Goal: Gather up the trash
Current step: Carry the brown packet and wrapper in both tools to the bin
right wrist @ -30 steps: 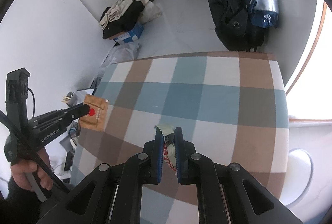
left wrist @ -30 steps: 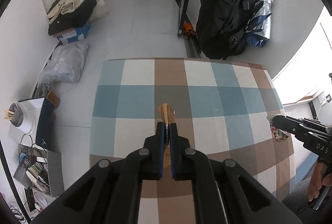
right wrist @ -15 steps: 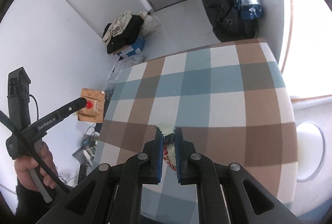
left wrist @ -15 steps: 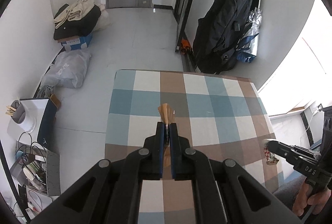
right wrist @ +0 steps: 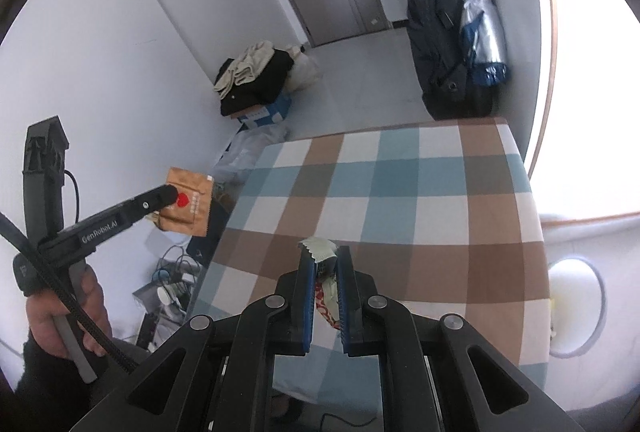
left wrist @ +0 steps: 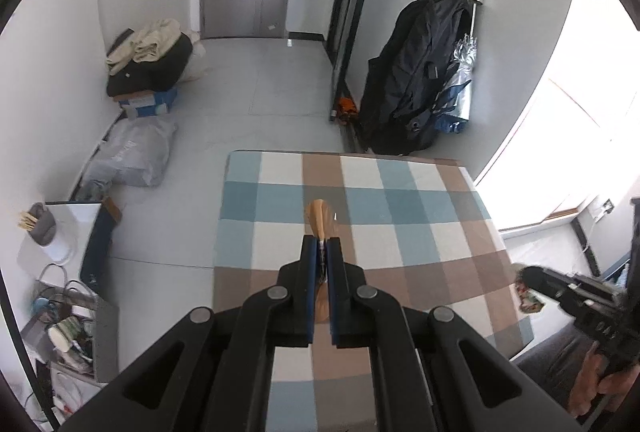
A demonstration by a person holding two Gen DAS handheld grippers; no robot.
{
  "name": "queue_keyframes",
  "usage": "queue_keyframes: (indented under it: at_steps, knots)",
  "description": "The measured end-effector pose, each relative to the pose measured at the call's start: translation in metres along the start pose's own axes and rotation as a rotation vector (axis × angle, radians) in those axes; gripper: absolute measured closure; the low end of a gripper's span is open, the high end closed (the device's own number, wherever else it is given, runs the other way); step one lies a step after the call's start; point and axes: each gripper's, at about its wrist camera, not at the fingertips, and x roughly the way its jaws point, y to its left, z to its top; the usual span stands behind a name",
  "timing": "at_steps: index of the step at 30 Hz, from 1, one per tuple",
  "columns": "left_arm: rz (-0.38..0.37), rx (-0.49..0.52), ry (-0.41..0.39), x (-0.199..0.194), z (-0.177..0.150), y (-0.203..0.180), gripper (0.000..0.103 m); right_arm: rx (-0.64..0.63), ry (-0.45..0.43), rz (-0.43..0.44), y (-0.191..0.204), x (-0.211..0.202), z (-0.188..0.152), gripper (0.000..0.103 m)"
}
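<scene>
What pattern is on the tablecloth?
The tablecloth has blue, brown and white checks, clearest in the right wrist view.

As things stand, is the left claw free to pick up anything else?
Probably not: the left claw is shut on a brown paper packet, so nothing more fits between its fingers.

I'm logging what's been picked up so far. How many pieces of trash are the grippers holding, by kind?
Brown paper packet, in the left gripper: 1
Pale green and red wrapper, in the right gripper: 1
Total: 2
</scene>
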Motion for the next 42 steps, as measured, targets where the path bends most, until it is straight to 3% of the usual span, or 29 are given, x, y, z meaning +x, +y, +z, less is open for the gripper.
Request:
queue_keyframes:
  at_steps: [8,14,18,42]
  knots:
    - [0.029,0.028,-0.034,-0.016,-0.003,-0.010,0.102,-0.041,-0.044,0.029,0.017,-0.025,0.008,0.094]
    - [0.012,0.053,-0.052,-0.025,0.001,-0.029,0.102,-0.062,-0.082,0.053,0.020,-0.051,0.019,0.094]
    - [-0.008,0.089,-0.077,-0.032,0.007,-0.049,0.102,-0.099,-0.095,0.016,0.020,-0.066,0.022,0.094]
    - [-0.163,0.226,-0.139,-0.045,0.049,-0.186,0.102,-0.033,-0.238,-0.053,-0.068,-0.160,0.052,0.094]
